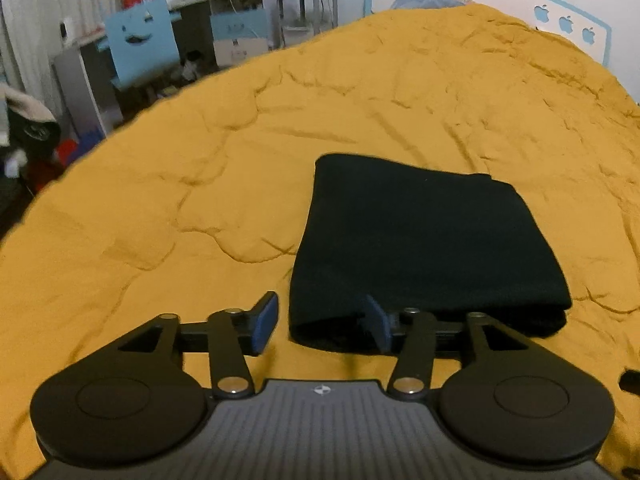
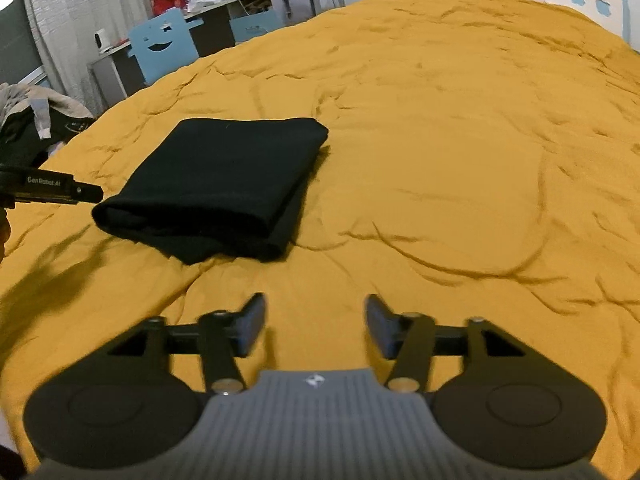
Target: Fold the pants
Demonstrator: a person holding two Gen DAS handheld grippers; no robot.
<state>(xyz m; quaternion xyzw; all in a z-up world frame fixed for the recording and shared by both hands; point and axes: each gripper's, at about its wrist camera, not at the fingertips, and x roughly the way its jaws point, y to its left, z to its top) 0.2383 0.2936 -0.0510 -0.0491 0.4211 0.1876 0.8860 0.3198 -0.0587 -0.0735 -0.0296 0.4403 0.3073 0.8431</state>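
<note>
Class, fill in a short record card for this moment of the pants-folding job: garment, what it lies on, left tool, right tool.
garment: black pants, folded into a compact stack
surface: yellow bedcover, wrinkled
left tool: open, at the pants' near edge, not gripping them
right tool: open, empty, over bare bedcover, apart from the pants

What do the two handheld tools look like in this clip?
Both match: the left tool and right tool have black linkage arms with silver pivot pins, blue pads on the fingers, two round black discs, and a ribbed grey body bearing a small white logo. White "GenRobot.AI" lettering marks the left one's side.
</note>
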